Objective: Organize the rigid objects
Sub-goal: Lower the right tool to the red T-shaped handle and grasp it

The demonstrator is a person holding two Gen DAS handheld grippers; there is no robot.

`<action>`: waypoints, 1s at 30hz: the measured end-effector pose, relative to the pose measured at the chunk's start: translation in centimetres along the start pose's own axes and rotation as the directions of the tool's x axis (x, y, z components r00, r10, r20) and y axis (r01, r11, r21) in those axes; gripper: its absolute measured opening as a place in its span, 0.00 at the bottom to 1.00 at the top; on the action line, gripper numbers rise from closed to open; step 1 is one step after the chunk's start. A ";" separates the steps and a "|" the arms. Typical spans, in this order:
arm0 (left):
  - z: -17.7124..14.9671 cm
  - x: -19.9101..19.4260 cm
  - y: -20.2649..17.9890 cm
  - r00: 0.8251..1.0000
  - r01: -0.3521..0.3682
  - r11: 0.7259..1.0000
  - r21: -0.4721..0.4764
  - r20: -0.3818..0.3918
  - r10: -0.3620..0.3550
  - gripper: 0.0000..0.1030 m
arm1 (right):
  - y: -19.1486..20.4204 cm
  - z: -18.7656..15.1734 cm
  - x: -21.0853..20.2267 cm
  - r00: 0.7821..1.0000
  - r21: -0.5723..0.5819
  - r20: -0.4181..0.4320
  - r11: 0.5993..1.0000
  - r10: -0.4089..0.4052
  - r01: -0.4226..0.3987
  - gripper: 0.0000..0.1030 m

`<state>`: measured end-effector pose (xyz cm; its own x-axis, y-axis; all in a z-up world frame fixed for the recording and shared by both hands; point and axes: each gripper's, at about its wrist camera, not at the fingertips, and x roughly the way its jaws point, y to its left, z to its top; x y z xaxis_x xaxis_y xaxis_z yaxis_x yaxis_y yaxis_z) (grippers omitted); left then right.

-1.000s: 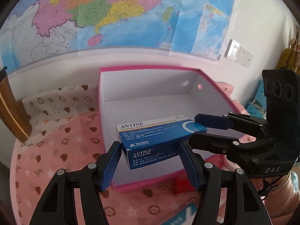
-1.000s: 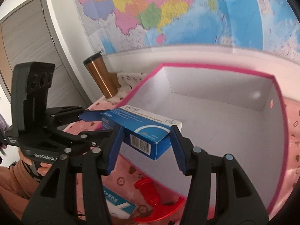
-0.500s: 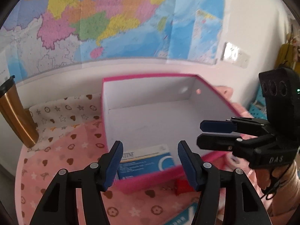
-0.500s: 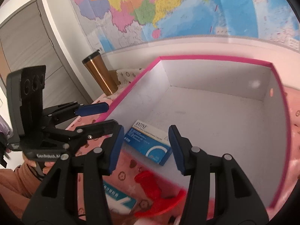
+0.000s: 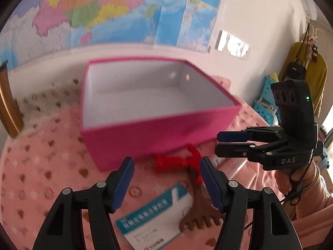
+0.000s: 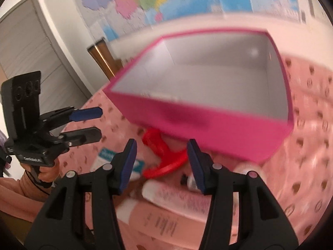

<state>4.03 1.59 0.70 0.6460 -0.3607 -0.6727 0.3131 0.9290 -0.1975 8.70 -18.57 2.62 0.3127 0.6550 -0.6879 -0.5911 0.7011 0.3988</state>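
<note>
While both spread wide w/ nothing held, left hand-held gripper (image 5: 165, 174) & right hand-held gripper (image 6: 162, 162) hover near red tool (image 5: 177, 162), just near of pink box (image 5: 158, 133) on pink cloth (image 5: 41, 166).

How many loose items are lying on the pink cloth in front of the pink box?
4 at least: red tool against the box front, brown rake, white-teal carton nearest the left gripper, pink tube by the right gripper. More may be hidden.

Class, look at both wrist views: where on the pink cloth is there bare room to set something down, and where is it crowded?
Bare: the cloth left of the pink box. Crowded: in front of the box, with the red clamp, brown rake and white packet.
</note>
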 end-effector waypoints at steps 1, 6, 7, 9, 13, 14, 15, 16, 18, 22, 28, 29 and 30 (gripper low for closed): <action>-0.4 0.6 0.0 1.000 0.001 1.000 -0.010 -0.018 -0.001 0.65 | -0.2 -0.4 0.4 1.000 0.011 -0.013 1.000 -0.007 0.007 0.51; -1.5 2.5 0.1 0.998 0.007 0.999 -0.036 -0.069 -0.010 0.65 | -0.9 -1.6 2.2 0.998 0.046 -0.064 0.999 -0.016 0.019 0.51; -1.6 2.9 0.2 0.997 0.006 0.999 -0.039 -0.077 -0.009 0.65 | -0.9 -1.6 2.5 0.998 0.049 -0.068 0.999 -0.016 0.020 0.51; -1.5 3.4 0.3 0.996 0.000 0.999 -0.039 -0.085 -0.003 0.63 | -0.9 -1.6 2.9 0.997 0.049 -0.073 0.998 -0.037 0.041 0.51; -1.1 4.2 0.2 0.996 0.001 1.000 -0.030 -0.091 -0.004 0.59 | -1.4 -1.5 3.8 0.995 0.082 -0.087 0.995 -0.047 0.054 0.51; -0.9 4.5 0.2 0.996 -0.002 1.000 -0.025 -0.092 0.000 0.57 | -1.5 -1.4 4.0 0.995 0.090 -0.091 0.994 -0.046 0.054 0.51; -0.6 4.8 0.2 0.996 -0.002 1.000 -0.022 -0.094 0.000 0.56 | -1.5 -1.4 4.2 0.994 0.094 -0.094 0.994 -0.047 0.056 0.51; -0.5 5.1 0.2 0.995 0.003 1.000 -0.022 -0.098 -0.005 0.53 | -1.5 -1.4 4.3 0.994 0.097 -0.095 0.994 -0.047 0.057 0.51; -0.1 5.7 0.4 0.994 0.014 1.000 -0.022 -0.113 -0.016 0.48 | -1.6 -1.4 4.7 0.994 0.106 -0.101 0.993 -0.043 0.053 0.51; 0.4 6.9 0.6 0.990 0.033 0.999 -0.025 -0.139 -0.036 0.43 | -1.7 -1.3 5.1 0.994 0.117 -0.109 0.992 -0.029 0.042 0.51; 0.4 7.7 0.7 0.984 0.070 0.997 -0.041 -0.160 -0.076 0.41 | -1.9 -1.3 5.5 0.994 0.128 -0.109 0.991 -0.017 0.031 0.48; 0.4 7.7 0.7 0.984 0.074 0.996 -0.044 -0.162 -0.080 0.41 | -2.0 -1.3 5.4 0.994 0.131 -0.107 0.991 -0.012 0.026 0.45; 0.3 7.7 0.6 0.983 0.076 0.996 -0.047 -0.162 -0.083 0.41 | -2.1 -1.4 5.4 0.994 0.132 -0.108 0.991 -0.009 0.023 0.45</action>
<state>9.46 -0.63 -4.40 0.4962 -0.4181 -0.7609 0.3284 0.9017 -0.2814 10.60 -16.82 -2.77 0.2361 0.6144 -0.7528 -0.4803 0.7473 0.4592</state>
